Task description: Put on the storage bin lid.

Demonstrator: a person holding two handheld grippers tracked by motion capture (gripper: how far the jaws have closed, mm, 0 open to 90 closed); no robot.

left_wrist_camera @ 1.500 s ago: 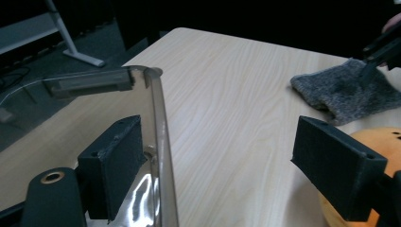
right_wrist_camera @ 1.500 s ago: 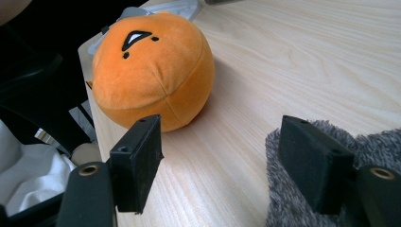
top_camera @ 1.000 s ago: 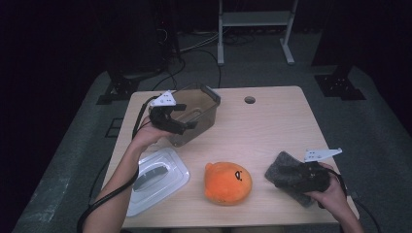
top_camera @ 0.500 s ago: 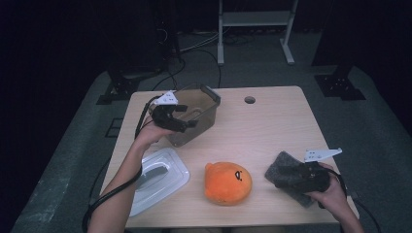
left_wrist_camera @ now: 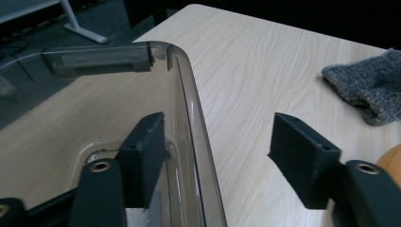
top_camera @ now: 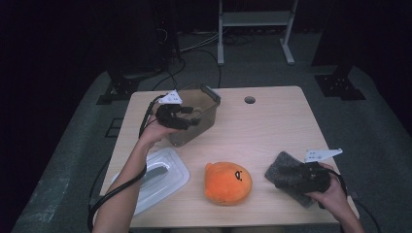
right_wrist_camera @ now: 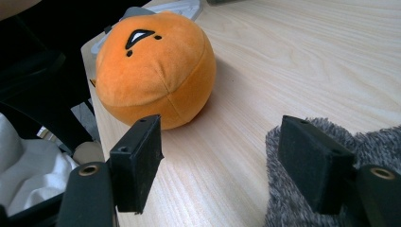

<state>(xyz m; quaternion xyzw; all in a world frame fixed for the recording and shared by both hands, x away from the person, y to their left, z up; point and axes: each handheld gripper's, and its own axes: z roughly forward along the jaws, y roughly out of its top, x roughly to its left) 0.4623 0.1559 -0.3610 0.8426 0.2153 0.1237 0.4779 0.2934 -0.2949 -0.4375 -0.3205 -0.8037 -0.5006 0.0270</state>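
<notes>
Light wood worktop (top_camera: 272, 126), dark room around it. Left tongs (top_camera: 187, 115) at the near-left rim of a clear smoke-tinted plastic container (top_camera: 204, 109) standing toward the worktop's far left. In the left gripper view the container (left_wrist_camera: 94, 109) wall runs up between the two black jaws: one jaw sits inside the tub close against the wall, the other outside over bare worktop with a clear gap to the wall. These jaws have just been closing with the wall between them; the outer pad is not on it, so no grip yet, tongs part open. Latch tab (left_wrist_camera: 97, 60) visible on the container's far rim. Right tongs (top_camera: 291, 177) rest at the near-right of the worktop, on top of a grey knitted cloth (top_camera: 286, 170). In the right gripper view the jaws stand apart with bare wood between them; one jaw lies over the edge of the grey knitted cloth (right_wrist_camera: 302, 189), nothing pinched. Orange plush toy (top_camera: 227, 183), round with a small black face mark, sits near the front edge between the two hands, apart from both tongs; in the right gripper view the orange plush toy (right_wrist_camera: 153, 71) lies just beyond the other jaw. Clear lid (top_camera: 155, 177) lies flat at near-left, beside the left forearm.
</notes>
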